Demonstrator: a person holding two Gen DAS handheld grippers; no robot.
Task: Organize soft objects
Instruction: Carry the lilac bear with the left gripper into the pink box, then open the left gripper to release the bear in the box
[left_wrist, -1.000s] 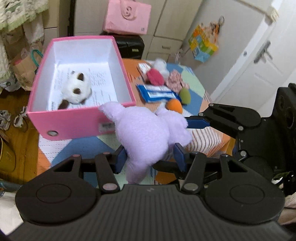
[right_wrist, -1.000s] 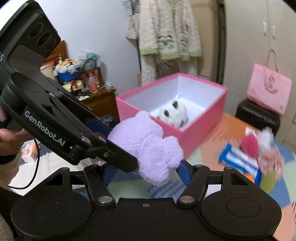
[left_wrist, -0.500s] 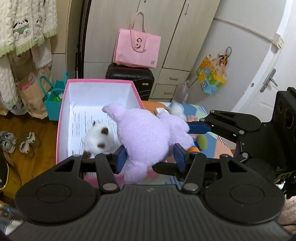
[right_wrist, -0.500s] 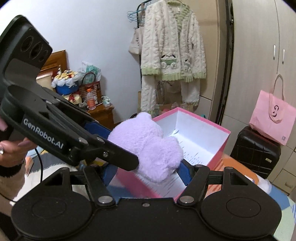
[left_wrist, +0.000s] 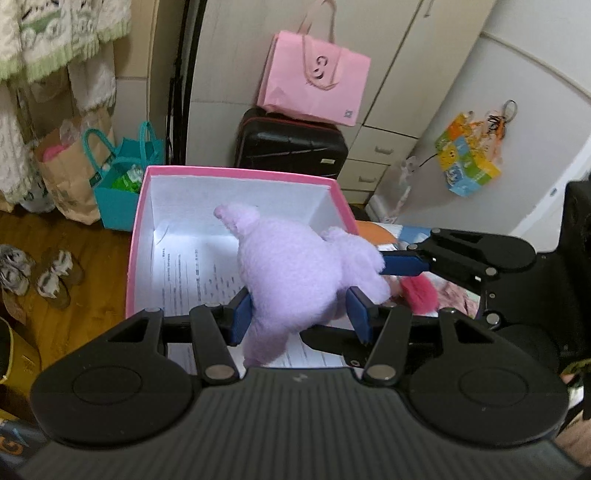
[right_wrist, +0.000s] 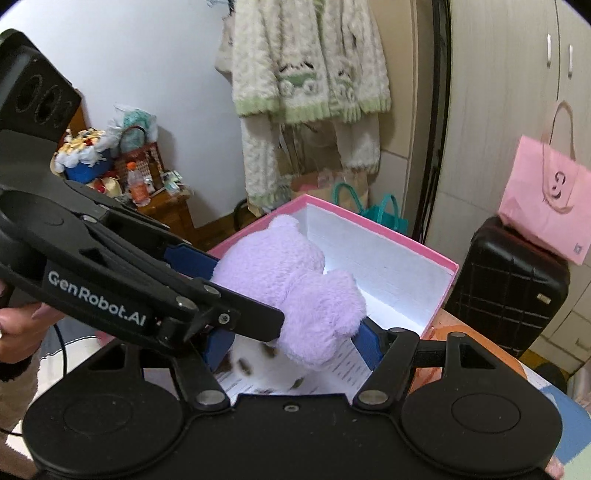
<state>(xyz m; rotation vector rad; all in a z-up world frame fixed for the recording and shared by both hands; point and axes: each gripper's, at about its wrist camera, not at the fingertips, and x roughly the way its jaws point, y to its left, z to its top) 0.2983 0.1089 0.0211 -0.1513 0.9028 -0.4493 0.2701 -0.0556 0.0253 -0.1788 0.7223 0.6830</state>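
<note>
Both grippers hold the same purple plush toy (left_wrist: 295, 273) above the open pink box (left_wrist: 236, 173). The left gripper (left_wrist: 299, 314) has its blue jaws clamped on the toy's lower body, one pad pressed into each side. The right gripper (right_wrist: 291, 343) grips the toy from the other side, its jaws set wider and pressed into the fluffy limbs. The toy hangs over the box's white interior, clear of the printed paper sheet (left_wrist: 195, 273) that lines the bottom. In the right wrist view a white plush with brown patches (right_wrist: 266, 365) lies on that paper, right under the purple one. Behind the box a black suitcase (left_wrist: 291, 144) stands by the cupboards with a pink paper bag (left_wrist: 314, 81) on top.
</note>
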